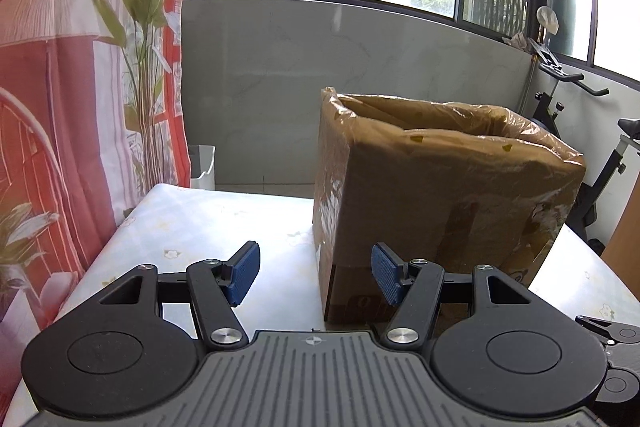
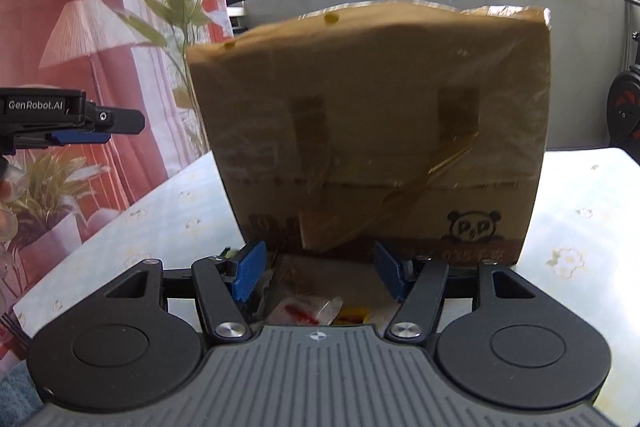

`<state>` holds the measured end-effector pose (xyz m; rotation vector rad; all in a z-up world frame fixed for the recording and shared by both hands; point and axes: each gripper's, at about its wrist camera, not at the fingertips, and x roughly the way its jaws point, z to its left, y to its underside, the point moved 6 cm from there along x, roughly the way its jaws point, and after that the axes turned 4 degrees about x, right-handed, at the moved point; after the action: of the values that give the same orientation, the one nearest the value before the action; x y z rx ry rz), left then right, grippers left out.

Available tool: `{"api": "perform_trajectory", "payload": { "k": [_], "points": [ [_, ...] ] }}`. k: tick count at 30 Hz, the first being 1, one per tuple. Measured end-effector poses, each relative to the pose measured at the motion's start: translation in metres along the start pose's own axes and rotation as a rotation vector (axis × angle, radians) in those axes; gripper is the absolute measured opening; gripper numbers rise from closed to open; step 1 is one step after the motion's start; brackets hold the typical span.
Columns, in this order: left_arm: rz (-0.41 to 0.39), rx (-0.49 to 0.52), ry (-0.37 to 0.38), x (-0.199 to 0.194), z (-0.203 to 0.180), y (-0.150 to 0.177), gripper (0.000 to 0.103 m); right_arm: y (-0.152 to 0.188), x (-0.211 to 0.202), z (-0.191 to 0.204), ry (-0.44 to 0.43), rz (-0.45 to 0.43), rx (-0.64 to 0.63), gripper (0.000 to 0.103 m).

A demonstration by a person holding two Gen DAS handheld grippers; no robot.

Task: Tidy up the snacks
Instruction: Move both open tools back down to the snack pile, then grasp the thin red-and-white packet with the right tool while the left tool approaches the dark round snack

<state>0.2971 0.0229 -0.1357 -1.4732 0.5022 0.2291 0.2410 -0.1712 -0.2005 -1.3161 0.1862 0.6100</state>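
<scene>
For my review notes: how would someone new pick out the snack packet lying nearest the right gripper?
Start at the big brown cardboard box on the pale floral table. In front of its base lie a few small packets. The one meant is the clear wrapper with red print, beside a yellow-and-red packet.

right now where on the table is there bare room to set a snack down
Bare table lies between the curtain and the box, and right of the box. Crowded: snacks lie at the box's foot, between the right gripper's jaws.
</scene>
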Motion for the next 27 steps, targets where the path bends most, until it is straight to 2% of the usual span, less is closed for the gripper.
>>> {"api": "perform_trajectory", "payload": {
  "k": [6, 16, 20, 24, 27],
  "points": [
    [0.051, -0.033, 0.012, 0.008, 0.004, 0.029, 0.064, 0.03, 0.016, 0.01, 0.018, 0.082, -0.063, 0.063],
    [0.102, -0.089, -0.007, 0.013, 0.006, 0.059, 0.064, 0.045, 0.034, 0.015, 0.036, 0.147, -0.08, 0.06],
    [0.132, -0.151, -0.002, 0.014, 0.001, 0.074, 0.064, 0.045, 0.028, 0.008, 0.037, 0.123, -0.061, 0.049],
    [0.173, -0.164, -0.011, 0.015, -0.005, 0.088, 0.064, 0.045, 0.019, 0.005, 0.023, 0.102, -0.073, 0.034],
    [0.169, -0.147, -0.011, 0.012, -0.009, 0.089, 0.064, 0.045, 0.012, 0.004, 0.01, 0.081, -0.087, 0.024]
  ]
}}
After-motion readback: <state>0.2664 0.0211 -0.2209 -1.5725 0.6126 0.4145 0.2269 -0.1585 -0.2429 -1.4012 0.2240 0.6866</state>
